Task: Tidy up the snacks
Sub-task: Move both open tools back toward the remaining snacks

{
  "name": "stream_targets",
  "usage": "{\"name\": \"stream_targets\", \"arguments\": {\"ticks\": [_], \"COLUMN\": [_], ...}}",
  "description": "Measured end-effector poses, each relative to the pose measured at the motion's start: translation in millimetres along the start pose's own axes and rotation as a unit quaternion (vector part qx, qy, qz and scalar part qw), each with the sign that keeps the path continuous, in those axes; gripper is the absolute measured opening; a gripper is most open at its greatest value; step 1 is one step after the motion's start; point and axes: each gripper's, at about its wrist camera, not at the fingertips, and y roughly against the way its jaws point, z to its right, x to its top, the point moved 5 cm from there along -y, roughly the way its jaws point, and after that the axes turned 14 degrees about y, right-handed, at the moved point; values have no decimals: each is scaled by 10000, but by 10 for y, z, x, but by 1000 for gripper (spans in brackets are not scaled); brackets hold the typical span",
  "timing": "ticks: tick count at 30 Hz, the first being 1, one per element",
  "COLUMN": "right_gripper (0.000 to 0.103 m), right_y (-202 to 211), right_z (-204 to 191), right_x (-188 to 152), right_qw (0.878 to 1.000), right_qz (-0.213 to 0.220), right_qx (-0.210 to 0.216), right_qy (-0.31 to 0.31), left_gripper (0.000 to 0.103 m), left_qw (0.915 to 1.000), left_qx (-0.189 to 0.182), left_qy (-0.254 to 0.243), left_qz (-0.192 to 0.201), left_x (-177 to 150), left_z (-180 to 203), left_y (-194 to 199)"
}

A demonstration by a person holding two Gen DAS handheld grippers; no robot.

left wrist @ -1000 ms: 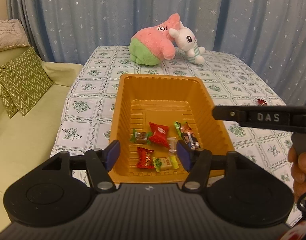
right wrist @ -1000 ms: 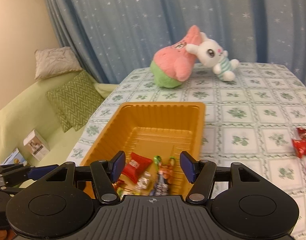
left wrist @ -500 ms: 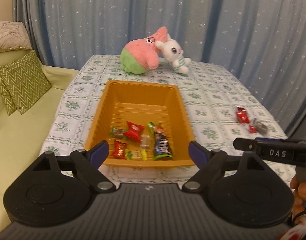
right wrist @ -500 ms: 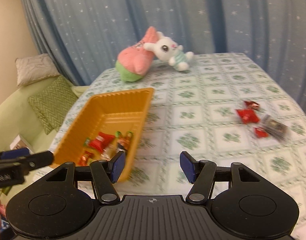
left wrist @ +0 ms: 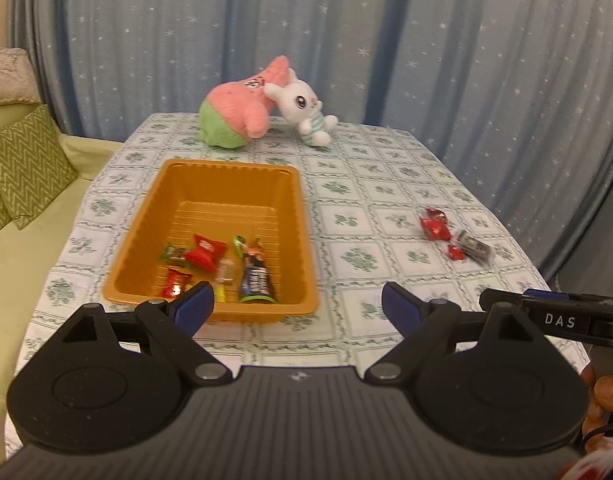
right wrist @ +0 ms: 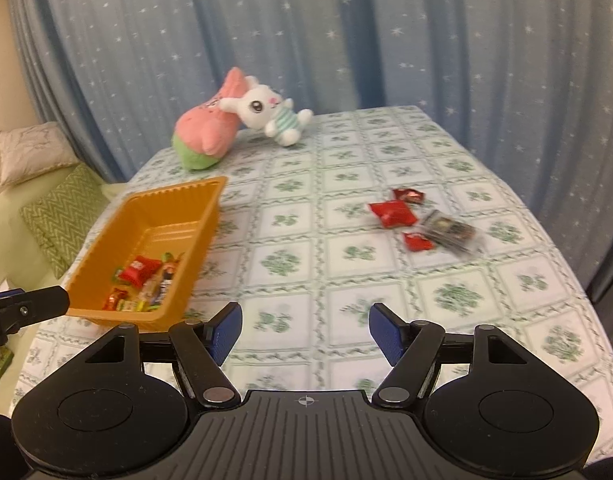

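Observation:
An orange tray (left wrist: 226, 172) (right wrist: 174, 196) sits on the left half of the table and holds several wrapped snacks (left wrist: 204, 255) (right wrist: 140, 271). More loose snacks lie on the cloth to the right: a red packet (right wrist: 392, 214) (left wrist: 435, 227), two small red candies (right wrist: 407, 195) (right wrist: 417, 241) and a dark clear-wrapped bar (right wrist: 450, 231) (left wrist: 473, 246). My left gripper (left wrist: 298, 306) is open and empty, near the tray's front edge. My right gripper (right wrist: 305, 332) is open and empty, above the table's front middle, short of the loose snacks.
A pink-and-green plush (left wrist: 234, 114) and a white bunny plush (left wrist: 304, 110) lie at the table's far end before a blue starred curtain. A green sofa with zigzag cushions (left wrist: 24, 168) stands left of the table. The table has a patterned cloth (right wrist: 346, 256).
Both grippers have pulled back from the tray and opened wider. The right gripper has swung right, bringing the loose snacks on the cloth into view.

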Motion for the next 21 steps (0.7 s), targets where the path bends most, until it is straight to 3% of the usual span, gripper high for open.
{"name": "stream_targets", "arguments": {"ticks": [21], "right_gripper": [71], "right_y": [93], "right_z": [725], "right_x": [-171], "right_qw": [9981], "right_qz": [-127], "right_qx": [-437], "right_qy": [-424], "left_gripper": [90], "left_qw": [9979], "left_qx": [-426], "left_qy": [-425], "left_qz": [-225], "left_x": [-171], "left_z": [725], "left_y": [-260]}}
